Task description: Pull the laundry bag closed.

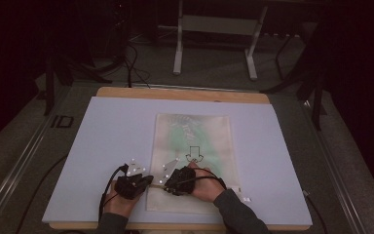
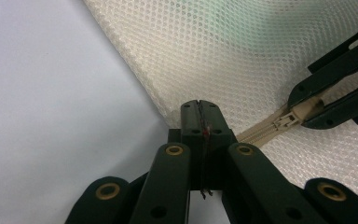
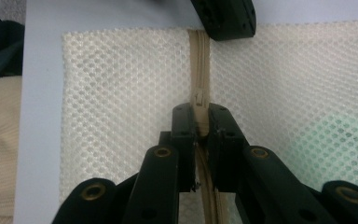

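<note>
A cream mesh pouch (image 1: 192,156) lies flat on the pale blue mat (image 1: 107,141) that covers the table (image 1: 185,93), a little right of the mat's middle. Its long axis runs away from the person, from the near edge of the mat toward the far edge. Something green shows dimly through the mesh in its far half. A beige zipper (image 3: 199,60) crosses the pouch close to its near short end, running left to right, so it lies across the pouch's long axis.

Both hands come in from the near edge, close together over that near end. The left hand (image 1: 119,204) rests at the pouch's near left corner, its tongs (image 1: 146,180) pointing right and slightly away. The right hand (image 1: 205,187), in a dark sleeve, lies on the pouch, with its tongs (image 1: 168,184) pointing left toward the other tongs.

In the left gripper view the left tongs (image 2: 199,108) are closed tight on the edge of the mesh at the end of the zipper tape. In the right gripper view the right tongs (image 3: 200,122) are closed on the zipper pull (image 3: 198,100), the tape running straight ahead between the jaws toward the left tongs.
</note>
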